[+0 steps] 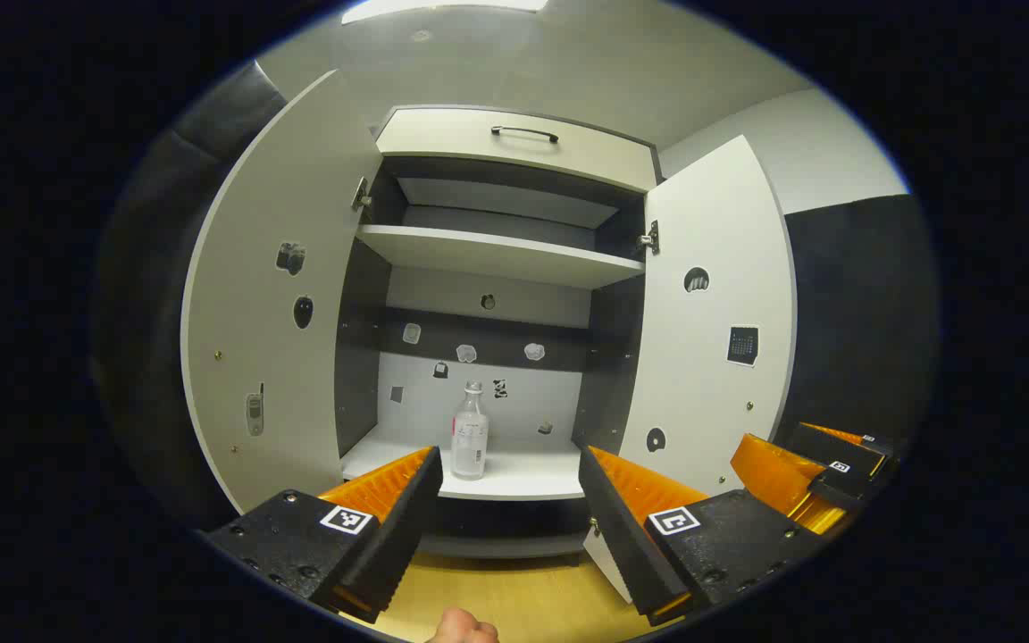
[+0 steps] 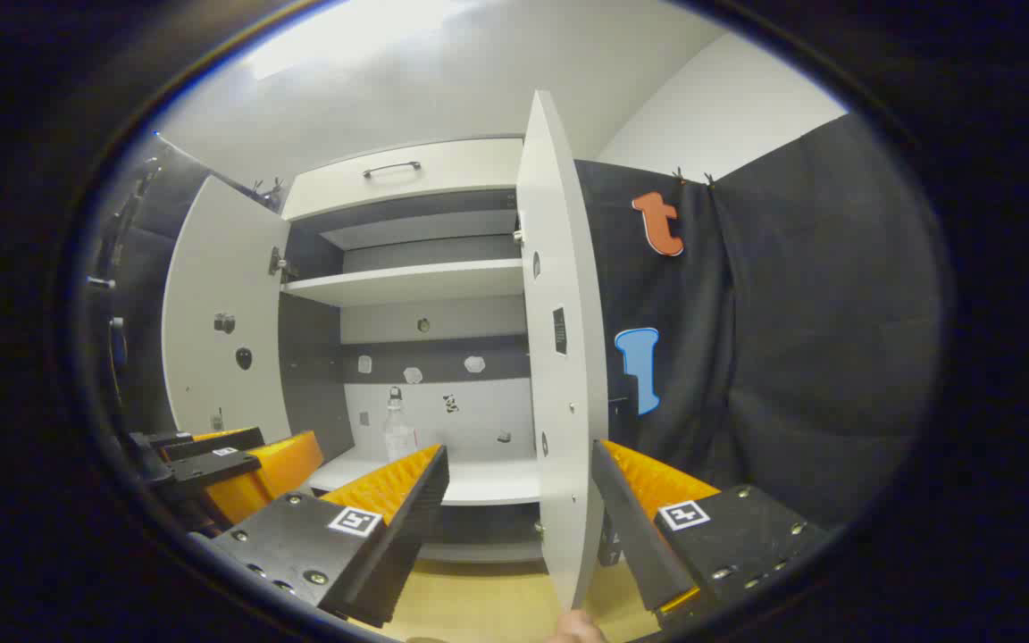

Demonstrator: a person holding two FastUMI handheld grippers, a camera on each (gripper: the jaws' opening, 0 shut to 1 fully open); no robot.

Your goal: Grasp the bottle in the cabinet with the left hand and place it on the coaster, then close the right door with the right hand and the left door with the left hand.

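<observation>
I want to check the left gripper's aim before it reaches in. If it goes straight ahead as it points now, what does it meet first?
Probably the bottle on the cabinet's lower shelf. It stands slightly left of centre between the open left gripper fingers; depth is unclear.

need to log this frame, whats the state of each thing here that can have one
left door: open
right door: open
drawer: shut
bottle: upright on the lower shelf, ungrasped
left gripper: open, short of the bottle
right gripper: open, fingers either side of the right door's edge
</observation>
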